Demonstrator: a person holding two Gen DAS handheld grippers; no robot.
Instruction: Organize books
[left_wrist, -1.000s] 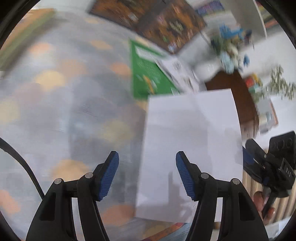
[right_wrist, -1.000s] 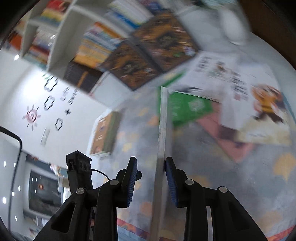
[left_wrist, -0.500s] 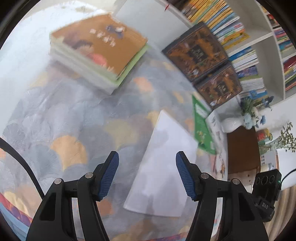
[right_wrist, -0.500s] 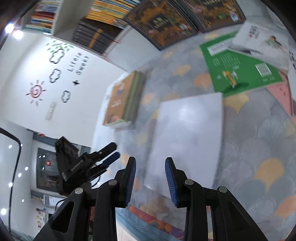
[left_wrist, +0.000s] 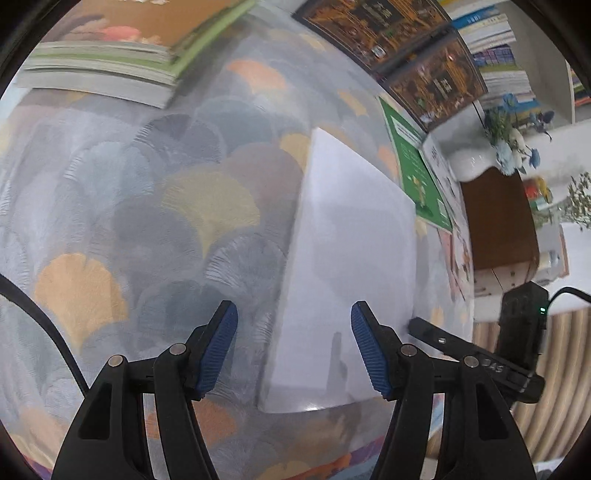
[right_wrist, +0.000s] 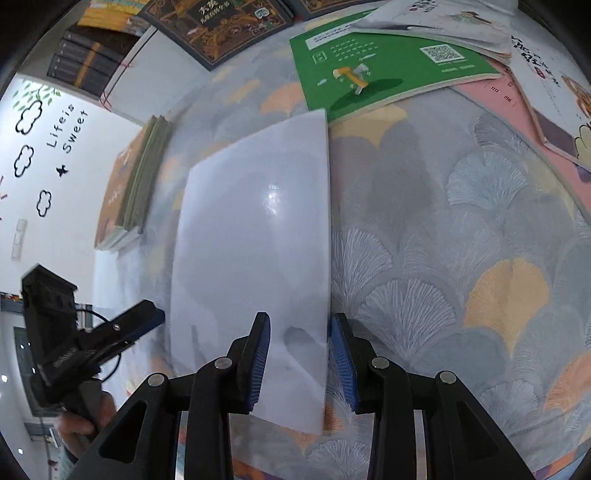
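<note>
The fan-patterned rug carried the white book lying flat at centre, the green book at 1 o'clock; the right gripper was opening astride its right edge, the left gripper open, empty.

Under you lies a rug patterned with grey, blue and orange fan shapes. At ten o'clock stands a white wall with cloud decals and lettering. At two o'clock you see a white bookshelf and a brown cabinet.
</note>
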